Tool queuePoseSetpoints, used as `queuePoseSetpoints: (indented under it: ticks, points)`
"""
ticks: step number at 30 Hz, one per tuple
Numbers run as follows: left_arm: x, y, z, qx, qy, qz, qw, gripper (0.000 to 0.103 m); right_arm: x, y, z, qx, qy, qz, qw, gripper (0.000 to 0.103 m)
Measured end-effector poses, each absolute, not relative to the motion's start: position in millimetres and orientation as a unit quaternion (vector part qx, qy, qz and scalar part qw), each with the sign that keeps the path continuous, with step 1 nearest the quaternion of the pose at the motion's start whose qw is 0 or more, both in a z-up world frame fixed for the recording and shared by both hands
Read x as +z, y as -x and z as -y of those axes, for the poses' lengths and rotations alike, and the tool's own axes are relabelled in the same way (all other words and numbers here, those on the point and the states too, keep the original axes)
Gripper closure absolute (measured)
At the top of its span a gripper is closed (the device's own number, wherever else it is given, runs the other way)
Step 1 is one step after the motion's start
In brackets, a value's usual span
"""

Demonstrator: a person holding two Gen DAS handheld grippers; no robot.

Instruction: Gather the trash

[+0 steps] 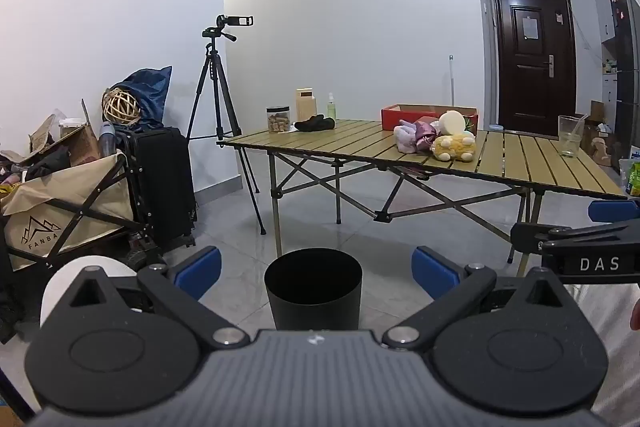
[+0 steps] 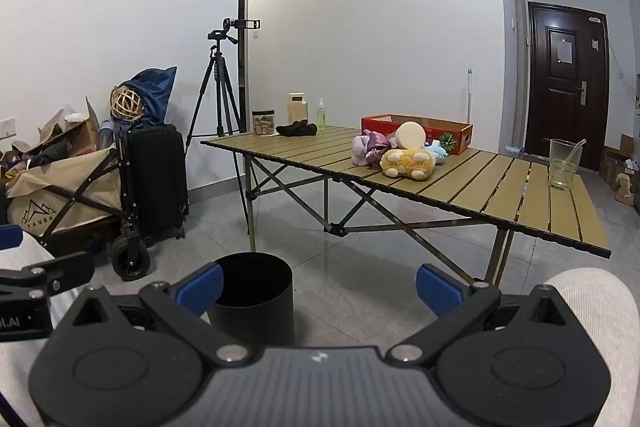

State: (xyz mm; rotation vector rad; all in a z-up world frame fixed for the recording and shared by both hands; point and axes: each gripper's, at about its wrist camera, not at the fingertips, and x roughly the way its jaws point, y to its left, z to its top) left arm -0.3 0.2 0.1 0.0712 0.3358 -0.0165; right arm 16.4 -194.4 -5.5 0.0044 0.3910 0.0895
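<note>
On the tiled floor, straight ahead of both cameras: black bin (image 1: 313, 287), round, upright, mouth uncovered, interior too dark to read. Positioned just in front of the folding table (image 1: 516, 163), near its closest legs, not touching them.

Left gripper (image 1: 316, 269): jaws spread wide, blue pads well apart, nothing between them (bin seen through the gap, farther off). Right gripper (image 2: 319, 287): likewise spread wide and holding nothing; bin appears behind its left blue pad. Part of the right gripper also visible at the right edge of the left wrist view, beside a pale ribbed sleeve (image 2: 592, 291).

On the slatted tabletop: yellow plush toy (image 2: 406, 163) lying beside a purple plush toy (image 2: 370, 147), a pale round foam disc (image 2: 410, 135) leaning behind them, and a red cardboard tray (image 2: 452, 135) behind that. Clear plastic cup (image 2: 564, 165) with a straw standing alone toward the right end. At the far left end: lidded jar (image 2: 263, 123), wooden box (image 2: 297, 115), small spray bottle (image 2: 321, 119), dark cloth (image 2: 296, 129).

Left of the table: camera on tripod (image 2: 222, 83), black suitcase (image 2: 158, 179), beige folding wagon (image 1: 60, 211) heaped with clutter (contents indistinct). Dark brown door (image 2: 568, 87) closed at far right.
</note>
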Motion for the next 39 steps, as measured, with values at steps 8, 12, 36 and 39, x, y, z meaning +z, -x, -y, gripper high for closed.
queuePoseSetpoints:
  ticks: [8, 12, 36, 39]
  points:
    - [0.3, 0.6, -0.4, -0.007, -0.037, -0.168, 0.985, 0.000, -5.5, -16.4, 194.8, 0.045, -0.004, -0.194, 0.980, 0.000]
    - [0.3, 0.5, -0.3, -0.006, -0.037, -0.169, 0.985, 0.000, -5.0, -15.7, 193.5, 0.045, -0.003, -0.193, 0.980, 0.000]
    - [-8.0, 1.0, -5.9, -0.004, -0.042, -0.181, 0.983, 0.000, -6.0, -20.3, 191.8, 0.040, 0.000, -0.201, 0.979, 0.000]
    - [-8.1, 1.0, -6.2, -0.004, -0.041, -0.181, 0.983, 0.000, -6.1, -20.1, 191.6, 0.040, 0.000, -0.202, 0.979, 0.000]
